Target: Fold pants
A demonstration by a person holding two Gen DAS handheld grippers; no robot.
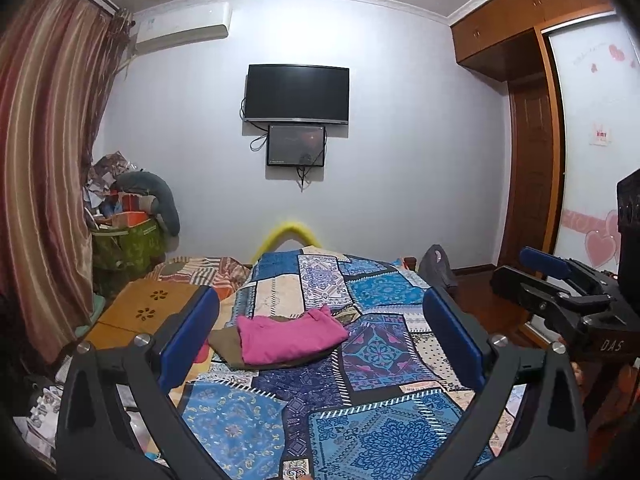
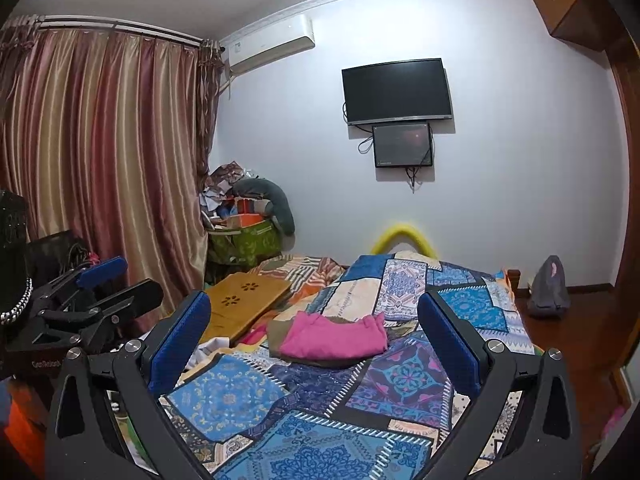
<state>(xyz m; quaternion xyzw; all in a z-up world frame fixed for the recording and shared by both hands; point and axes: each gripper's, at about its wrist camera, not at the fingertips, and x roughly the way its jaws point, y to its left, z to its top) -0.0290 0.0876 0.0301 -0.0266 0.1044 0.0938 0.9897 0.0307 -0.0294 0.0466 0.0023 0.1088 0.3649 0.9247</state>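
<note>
Folded pink pants (image 1: 290, 334) lying on a brown garment (image 1: 228, 346) on the bed (image 1: 360, 412), out ahead of both claws and touching neither. Left claw (image 1: 320, 332) held above the near part of the bed, fingers (image 1: 188, 340) spread wide, nothing between them; seen through that gap, pants toward the left finger, well beyond the tips. Right claw (image 2: 314, 334) likewise spread and holding nothing, pants (image 2: 334, 338) framed near the middle of its gap, further along the bed. Right claw also visible at the right edge of the left view (image 1: 556, 280), off to the side of the bed, well apart from the pants. Wooden tray (image 2: 240, 306) left of the pants, near the curtain (image 2: 100, 160)
</note>
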